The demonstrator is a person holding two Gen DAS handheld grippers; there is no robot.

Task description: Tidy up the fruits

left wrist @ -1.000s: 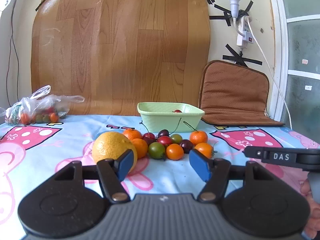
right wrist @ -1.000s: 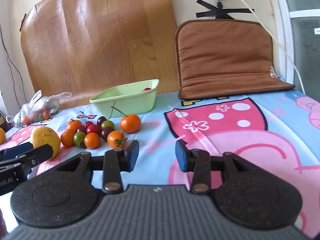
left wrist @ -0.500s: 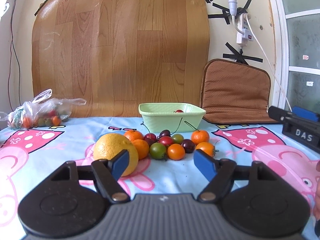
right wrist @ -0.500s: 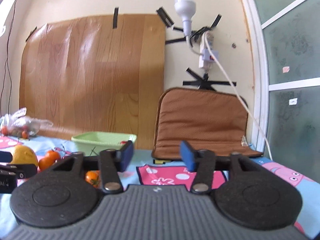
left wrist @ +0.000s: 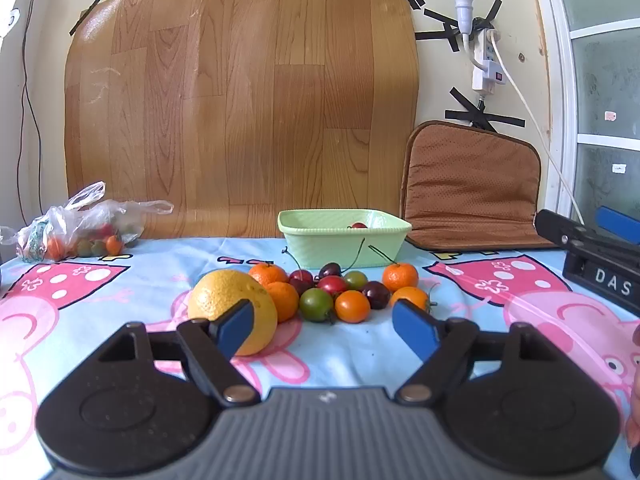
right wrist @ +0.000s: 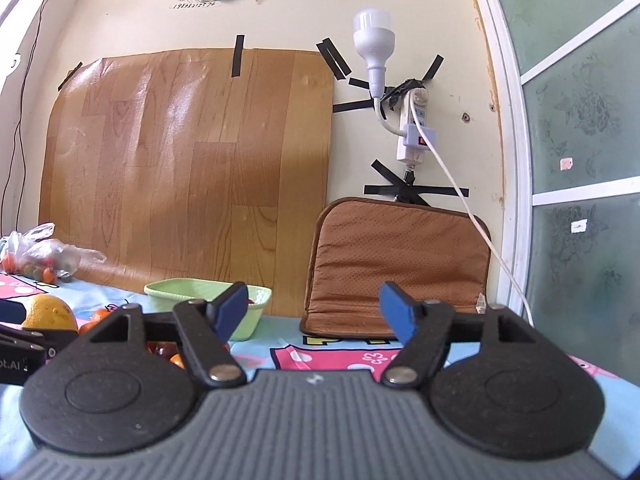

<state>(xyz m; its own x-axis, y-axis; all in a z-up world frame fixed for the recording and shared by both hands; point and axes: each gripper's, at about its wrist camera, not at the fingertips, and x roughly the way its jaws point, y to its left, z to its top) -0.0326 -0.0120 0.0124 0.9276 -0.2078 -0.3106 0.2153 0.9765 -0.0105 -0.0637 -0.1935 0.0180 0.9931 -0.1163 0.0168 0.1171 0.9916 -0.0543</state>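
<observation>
Starting with the left wrist view, we find the left gripper (left wrist: pixel 323 327) with fingers spread wide and nothing between them, poised low over the cartoon-print tablecloth (left wrist: pixel 72 312). Ahead lies the fruit cluster (left wrist: pixel 340 286): a large orange (left wrist: pixel 224 294) just behind the left blue pad, small mandarins, cherries on stems and cherry tomatoes, all touching or nearly so. Behind them stands the green basket (left wrist: pixel 320 242), one red fruit showing inside. We judge the orange firm and heavy, best taken across its widest part; cherries and tomatoes are light, smooth, easily bruised, and call for gentle closure at mid-body. On the right gripper's body, at frame right, we read "DAS".

Turning to the right wrist view, the right gripper (right wrist: pixel 316 314) is likewise released and empty, raised and aimed at the wall and brown cushion (right wrist: pixel 396 264). Faint wall lettering is illegible.
</observation>
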